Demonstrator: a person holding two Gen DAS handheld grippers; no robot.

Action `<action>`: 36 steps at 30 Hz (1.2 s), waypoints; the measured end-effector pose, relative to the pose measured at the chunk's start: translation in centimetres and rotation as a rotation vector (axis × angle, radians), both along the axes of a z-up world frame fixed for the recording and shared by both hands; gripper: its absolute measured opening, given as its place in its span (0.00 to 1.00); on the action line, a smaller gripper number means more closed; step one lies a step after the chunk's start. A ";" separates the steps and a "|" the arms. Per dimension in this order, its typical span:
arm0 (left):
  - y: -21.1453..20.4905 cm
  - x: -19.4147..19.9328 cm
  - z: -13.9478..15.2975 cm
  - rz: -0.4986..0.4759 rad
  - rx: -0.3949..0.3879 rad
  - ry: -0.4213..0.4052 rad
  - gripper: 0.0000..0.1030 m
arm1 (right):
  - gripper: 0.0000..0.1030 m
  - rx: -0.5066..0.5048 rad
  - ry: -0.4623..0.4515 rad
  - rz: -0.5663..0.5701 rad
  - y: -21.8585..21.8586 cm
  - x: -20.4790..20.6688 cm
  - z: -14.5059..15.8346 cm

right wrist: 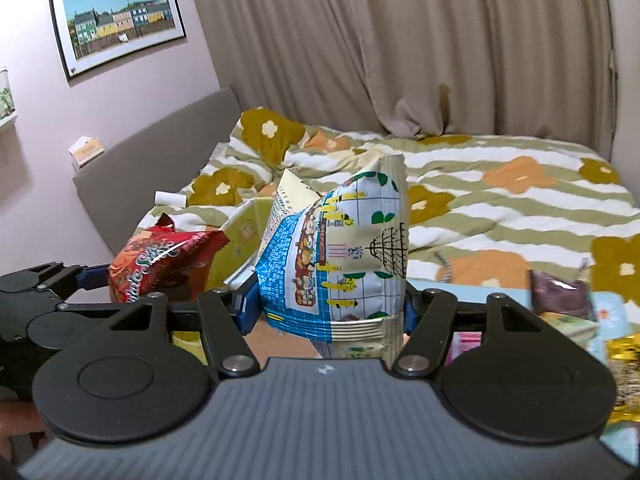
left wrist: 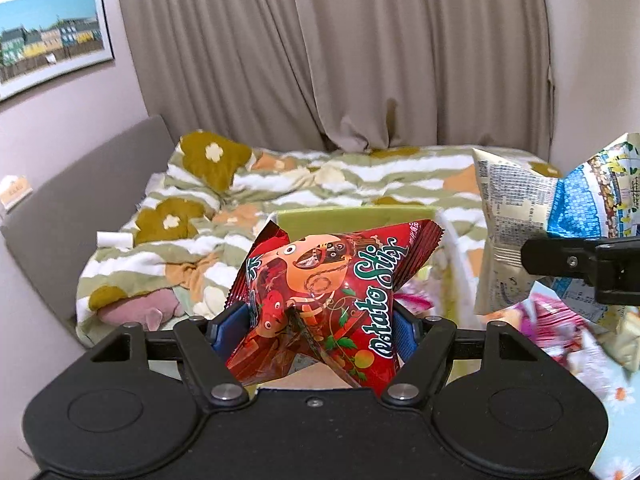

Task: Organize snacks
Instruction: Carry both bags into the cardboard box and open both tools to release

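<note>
My left gripper [left wrist: 322,320] is shut on a red Potato Stix bag [left wrist: 332,292] and holds it in the air in front of a green box [left wrist: 356,218]. My right gripper [right wrist: 326,312] is shut on a white and blue snack bag [right wrist: 344,256], also held up. In the left wrist view the white and blue bag [left wrist: 520,216] hangs at the right with the right gripper [left wrist: 580,264] under it. In the right wrist view the red bag [right wrist: 160,264] and left gripper [right wrist: 52,288] sit at the left, beside the green box [right wrist: 244,232].
Several loose snack packets [right wrist: 560,292] lie on a light blue flowered cloth [right wrist: 612,308] at the right, also seen in the left wrist view [left wrist: 560,320]. Behind is a bed with a striped flowered blanket [right wrist: 500,200], a grey headboard [right wrist: 160,152] and curtains [left wrist: 360,52].
</note>
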State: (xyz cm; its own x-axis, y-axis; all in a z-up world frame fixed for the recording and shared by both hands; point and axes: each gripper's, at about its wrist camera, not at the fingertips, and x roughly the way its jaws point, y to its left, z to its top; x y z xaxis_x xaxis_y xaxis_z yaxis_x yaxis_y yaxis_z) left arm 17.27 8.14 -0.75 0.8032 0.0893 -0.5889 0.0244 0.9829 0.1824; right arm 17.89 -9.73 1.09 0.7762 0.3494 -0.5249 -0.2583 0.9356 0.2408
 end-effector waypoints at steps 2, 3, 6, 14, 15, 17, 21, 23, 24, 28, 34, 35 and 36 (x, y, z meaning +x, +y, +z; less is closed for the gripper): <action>1.2 1.4 -1.0 -0.016 0.002 0.029 0.74 | 0.76 -0.006 0.024 -0.012 1.8 1.3 -0.7; 1.7 2.2 -1.6 -0.028 0.002 0.047 0.74 | 0.76 -0.008 0.038 -0.022 2.7 2.0 -1.1; 2.7 4.0 -3.6 -0.073 0.006 0.100 0.74 | 0.76 -0.009 0.088 -0.063 4.7 3.6 -2.5; 4.0 5.4 -6.8 -0.185 0.050 0.171 0.96 | 0.76 -0.031 0.165 -0.178 7.9 6.1 -4.7; 4.3 5.5 -6.8 -0.193 0.047 0.164 0.98 | 0.76 -0.033 0.171 -0.185 8.0 6.3 -4.8; 4.7 5.2 -6.7 -0.208 0.036 0.161 0.98 | 0.76 -0.045 0.180 -0.198 8.2 6.4 -5.0; 5.5 5.1 -6.3 -0.199 0.023 0.162 0.98 | 0.76 -0.057 0.188 -0.208 8.5 6.5 -5.0; 6.1 5.2 -5.9 -0.183 0.011 0.158 0.98 | 0.77 -0.061 0.192 -0.208 8.7 6.6 -5.0; 6.4 5.1 -5.7 -0.170 0.005 0.153 0.98 | 0.77 -0.061 0.194 -0.207 8.6 6.6 -5.0; 7.4 5.1 -4.8 -0.118 -0.014 0.138 0.98 | 0.77 -0.051 0.208 -0.191 8.7 7.1 -5.1; 8.2 5.1 -3.6 -0.052 -0.027 0.116 0.98 | 0.77 -0.034 0.246 -0.160 9.1 8.8 -5.4; 8.4 5.1 -3.5 -0.045 -0.027 0.112 0.98 | 0.77 -0.039 0.249 -0.161 9.2 9.1 -5.6; 8.5 5.2 -3.5 -0.037 -0.028 0.110 0.98 | 0.77 -0.042 0.255 -0.162 9.3 9.4 -5.8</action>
